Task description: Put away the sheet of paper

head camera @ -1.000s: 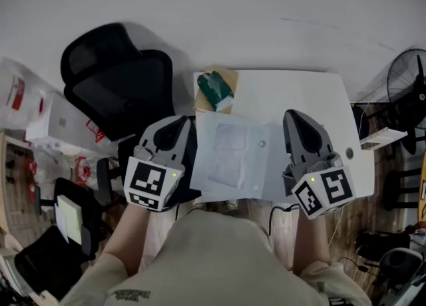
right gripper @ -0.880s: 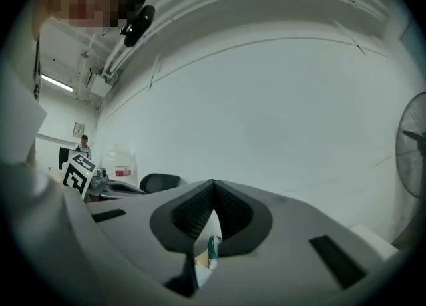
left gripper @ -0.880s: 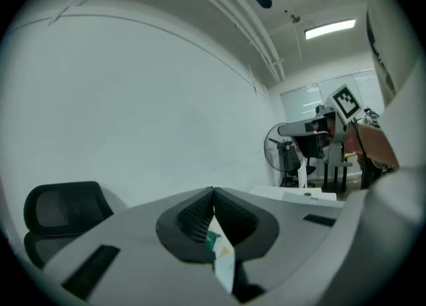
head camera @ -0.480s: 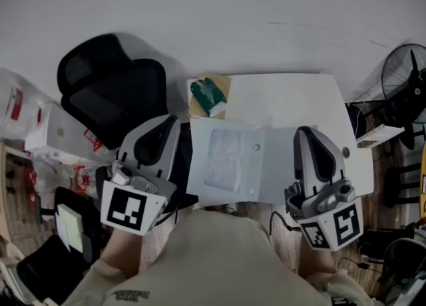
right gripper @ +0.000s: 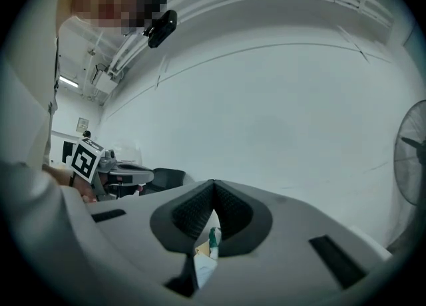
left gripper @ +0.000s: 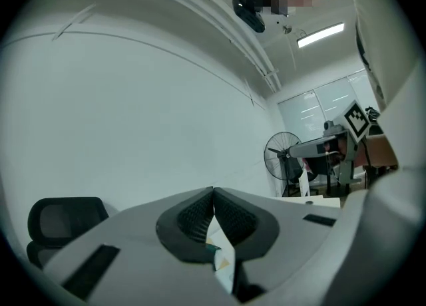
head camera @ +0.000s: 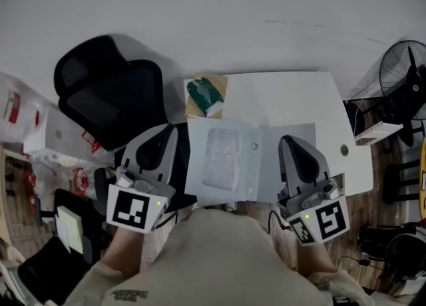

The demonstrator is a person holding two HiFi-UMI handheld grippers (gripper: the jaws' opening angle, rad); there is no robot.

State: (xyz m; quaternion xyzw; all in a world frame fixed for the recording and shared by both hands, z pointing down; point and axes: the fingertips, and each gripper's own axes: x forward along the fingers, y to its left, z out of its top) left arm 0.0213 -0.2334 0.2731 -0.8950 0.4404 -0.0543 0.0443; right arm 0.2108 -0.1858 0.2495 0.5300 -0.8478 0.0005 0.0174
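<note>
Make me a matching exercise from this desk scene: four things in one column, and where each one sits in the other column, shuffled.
Things:
1. office chair
2. fan
3. green packet
4. clear folder

Places:
A. far left corner of the table
B. beyond the table's right end
C. at the table's near edge
D. left of the table

Pairs: 1-D, 2-B, 3-A, 4-C
</note>
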